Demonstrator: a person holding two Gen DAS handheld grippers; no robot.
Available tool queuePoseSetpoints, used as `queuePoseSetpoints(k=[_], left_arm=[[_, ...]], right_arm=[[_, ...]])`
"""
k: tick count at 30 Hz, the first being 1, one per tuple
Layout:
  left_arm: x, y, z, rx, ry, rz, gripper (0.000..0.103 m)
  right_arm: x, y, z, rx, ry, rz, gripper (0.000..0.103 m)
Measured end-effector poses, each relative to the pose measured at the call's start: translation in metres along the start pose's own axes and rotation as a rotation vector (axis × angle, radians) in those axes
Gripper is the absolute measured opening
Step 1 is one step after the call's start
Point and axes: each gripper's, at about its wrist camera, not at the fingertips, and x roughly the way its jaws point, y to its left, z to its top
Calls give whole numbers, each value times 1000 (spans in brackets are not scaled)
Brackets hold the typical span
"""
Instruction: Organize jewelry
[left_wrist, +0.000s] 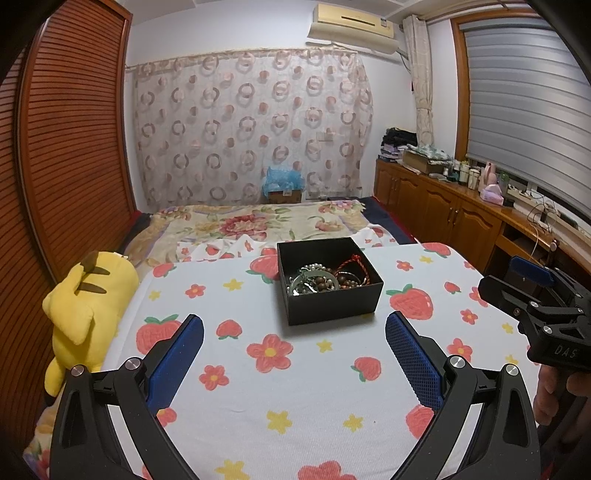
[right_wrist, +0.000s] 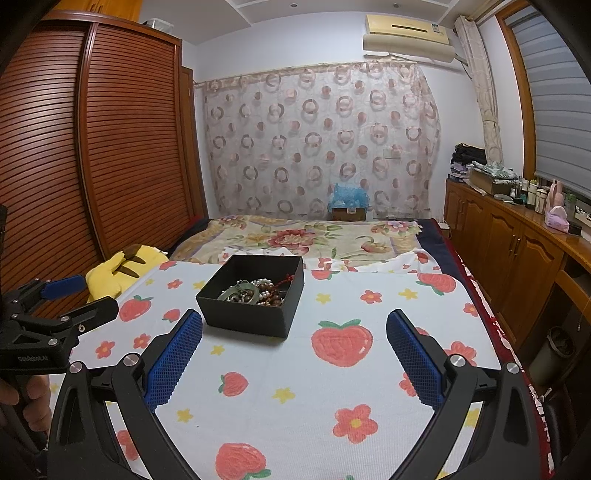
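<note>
We hold two grippers above a bed spread with a strawberry-and-flower cloth (left_wrist: 295, 387). The left gripper (left_wrist: 294, 345) has its blue pads spread wide and grasps nothing; the right gripper (right_wrist: 294, 343) is likewise released and empty. Both hang near us, aimed at a lidless black box (left_wrist: 328, 278) standing on the cloth just beyond their tips — probably set there so either tool can reach in. The jewelry (left_wrist: 321, 280) lies heaped inside it: brown wooden beads, pearls, a red cord, something silvery, all tangled together. No pieces show on the cloth, so this fits jewelry gathered away or waiting to be sorted. A yellow plush (left_wrist: 88, 299) lies at the far left edge.
</note>
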Motion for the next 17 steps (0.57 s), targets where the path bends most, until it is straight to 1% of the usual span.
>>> queuePoseSetpoints(k=[17], left_arm=[[1, 0, 0, -2, -2, 8, 95]], right_arm=[[0, 0, -1, 1, -1, 0, 101]])
